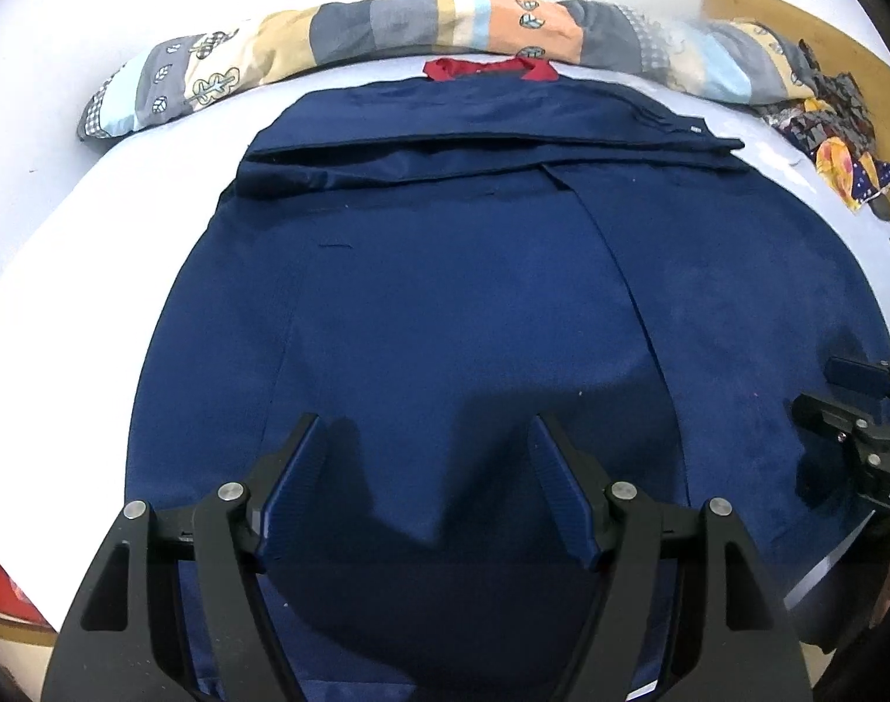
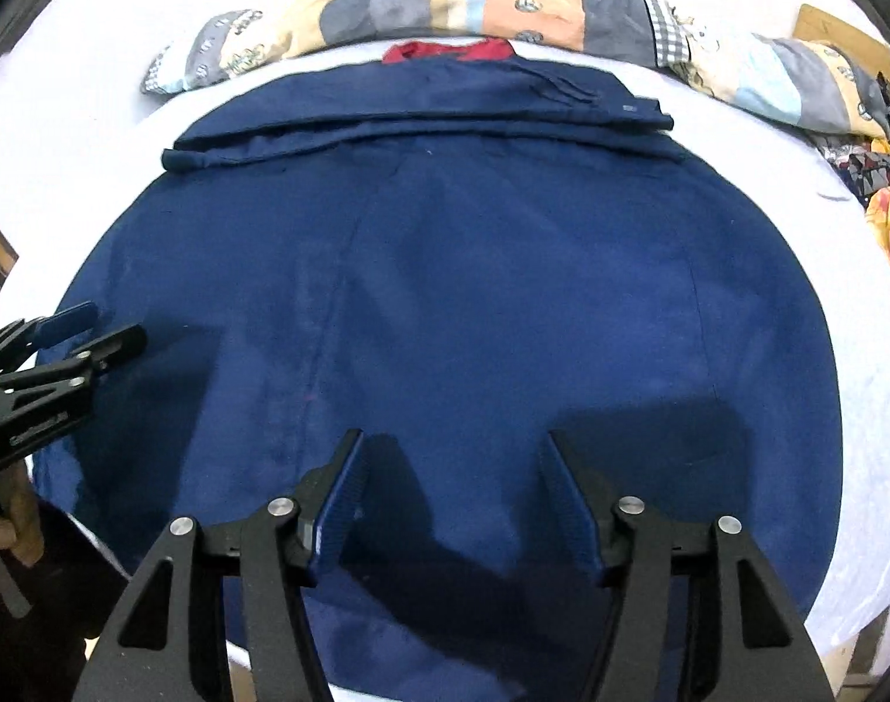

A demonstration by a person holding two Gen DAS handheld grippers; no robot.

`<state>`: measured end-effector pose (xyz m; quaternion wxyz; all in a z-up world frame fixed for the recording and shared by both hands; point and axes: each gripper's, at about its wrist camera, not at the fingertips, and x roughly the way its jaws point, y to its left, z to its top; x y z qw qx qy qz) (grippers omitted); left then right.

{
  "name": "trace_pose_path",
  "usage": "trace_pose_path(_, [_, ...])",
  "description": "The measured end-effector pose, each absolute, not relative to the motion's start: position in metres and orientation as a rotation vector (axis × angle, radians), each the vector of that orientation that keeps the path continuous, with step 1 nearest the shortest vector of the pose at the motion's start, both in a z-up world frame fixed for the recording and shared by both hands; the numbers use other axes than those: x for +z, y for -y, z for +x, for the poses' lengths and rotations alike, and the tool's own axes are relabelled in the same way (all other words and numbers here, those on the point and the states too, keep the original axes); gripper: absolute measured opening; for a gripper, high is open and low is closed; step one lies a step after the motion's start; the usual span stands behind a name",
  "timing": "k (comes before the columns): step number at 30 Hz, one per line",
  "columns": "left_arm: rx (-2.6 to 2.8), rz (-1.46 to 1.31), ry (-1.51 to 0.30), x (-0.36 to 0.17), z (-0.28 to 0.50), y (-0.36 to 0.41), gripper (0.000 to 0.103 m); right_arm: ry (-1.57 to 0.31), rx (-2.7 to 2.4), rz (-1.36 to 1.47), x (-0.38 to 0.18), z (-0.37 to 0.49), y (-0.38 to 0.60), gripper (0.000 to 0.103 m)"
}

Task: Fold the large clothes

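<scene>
From the left wrist camera, the left gripper (image 1: 424, 424) hangs over the near part of a large navy blue garment (image 1: 474, 292) that lies spread flat on a white sheet (image 1: 94, 222); its two blue-padded fingers (image 1: 296, 485) stand well apart with only the cloth's surface and their own shadow below them, nothing clamped between. The garment's far end shows a red collar lining (image 1: 489, 68), and just this side of it a sleeve (image 1: 492, 146) is folded across the body from edge to edge. Beyond the collar a patchwork quilt (image 1: 386, 29) lies rolled in a long band, and a heap of patterned fabric (image 1: 837, 140) sits at the far right near a wooden board (image 1: 796, 17). The right gripper (image 1: 819, 392) enters at the right edge, over the garment's right border. From the right wrist camera, the right gripper (image 2: 454, 439) hovers over the same navy blue garment (image 2: 474, 292), jaws spread wide and empty, casting a shadow on the cloth. The red collar lining (image 2: 451, 51) and the folded sleeve (image 2: 421, 128) lie at the far end, the patchwork quilt (image 2: 503, 6) behind them on the white sheet (image 2: 854, 351). At the left edge the left gripper (image 2: 120, 327) reaches over the garment's left border, held by a hand (image 2: 12, 520) low at the edge.
</scene>
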<state>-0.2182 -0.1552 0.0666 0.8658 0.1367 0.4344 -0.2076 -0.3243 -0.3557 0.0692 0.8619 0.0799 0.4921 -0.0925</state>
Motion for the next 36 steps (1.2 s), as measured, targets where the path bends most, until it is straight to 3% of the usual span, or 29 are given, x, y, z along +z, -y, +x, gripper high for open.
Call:
trace_pose_path(13, [-0.473,0.228,-0.865,0.072,-0.202,0.163,0.071,-0.928,-0.227,0.128,0.095,-0.267,0.348,0.063])
trace_pose_path(22, [-0.441,0.193,-0.892,0.053,-0.172,0.192,0.071,-0.938,-0.273,0.107,0.064,-0.188,0.354,0.065])
trace_pose_path(25, [-0.427,0.196,-0.880,0.052,-0.167,0.199,0.071,-0.907,-0.289,0.107,0.059,-0.176,0.360,0.074])
trace_pose_path(26, [-0.425,0.193,-0.880,0.052,-0.166,0.201,0.071,-0.889,-0.306,0.096,0.057,-0.173,0.362,0.087])
trace_pose_path(28, [-0.426,0.179,-0.891,0.051,-0.164,0.203,0.071,-0.903,-0.369,0.070,0.048,-0.173,0.364,0.103])
trace_pose_path(36, [-0.415,0.173,-0.898,0.049,-0.168,0.206,0.071,-0.861,-0.307,0.215,0.038,-0.184,0.382,0.103])
